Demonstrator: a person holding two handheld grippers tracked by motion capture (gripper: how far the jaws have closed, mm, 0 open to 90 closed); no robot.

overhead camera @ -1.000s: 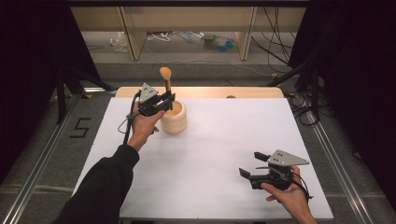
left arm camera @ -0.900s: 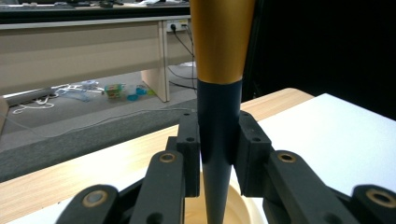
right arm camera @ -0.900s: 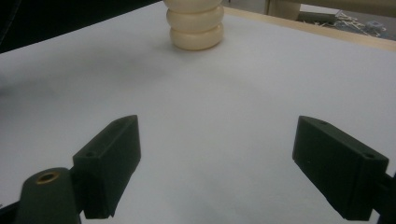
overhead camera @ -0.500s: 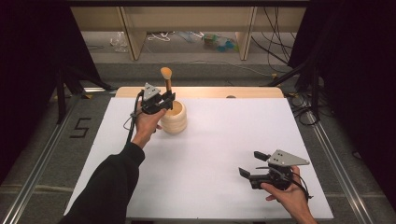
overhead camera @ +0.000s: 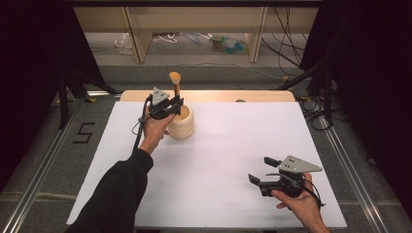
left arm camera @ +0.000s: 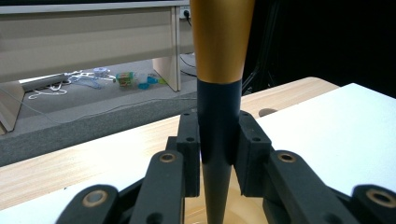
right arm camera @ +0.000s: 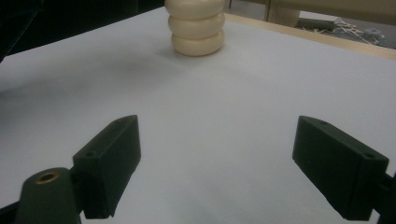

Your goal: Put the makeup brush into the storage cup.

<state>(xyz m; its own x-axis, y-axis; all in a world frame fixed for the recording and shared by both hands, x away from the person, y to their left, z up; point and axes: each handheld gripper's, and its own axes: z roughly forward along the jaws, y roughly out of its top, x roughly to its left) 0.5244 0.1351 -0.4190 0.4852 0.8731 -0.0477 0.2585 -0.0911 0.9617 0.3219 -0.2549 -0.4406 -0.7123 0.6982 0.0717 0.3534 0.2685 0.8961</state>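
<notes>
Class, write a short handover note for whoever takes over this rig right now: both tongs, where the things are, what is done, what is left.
Left tongs: shut on the brush's dark handle, above the cream ribbed holder.
Right tongs: open, holding nothing, low over the white table cover at the near right.
Brush: upright, tip inside the holder's mouth.
Done: brush gripped.
Left: probably finish seating or lifting it; the direction cannot be told.

A: Brush [left arm camera: 219, 93]: handle matt black at the grip, satin gold higher up, smooth. Holder [right arm camera: 197, 28]: cream, smooth, low sheen, stacked rounded rings; ceramic or plastic, cannot tell.

B: Table cover [overhead camera: 218, 160]: white, matt, paper-like. Table edge [overhead camera: 214, 95]: pale wood, grain showing. Left gripper [left arm camera: 218, 147], right gripper [right arm camera: 217, 168]: matt black plastic jaws with brass-coloured pivot bushings.
</notes>
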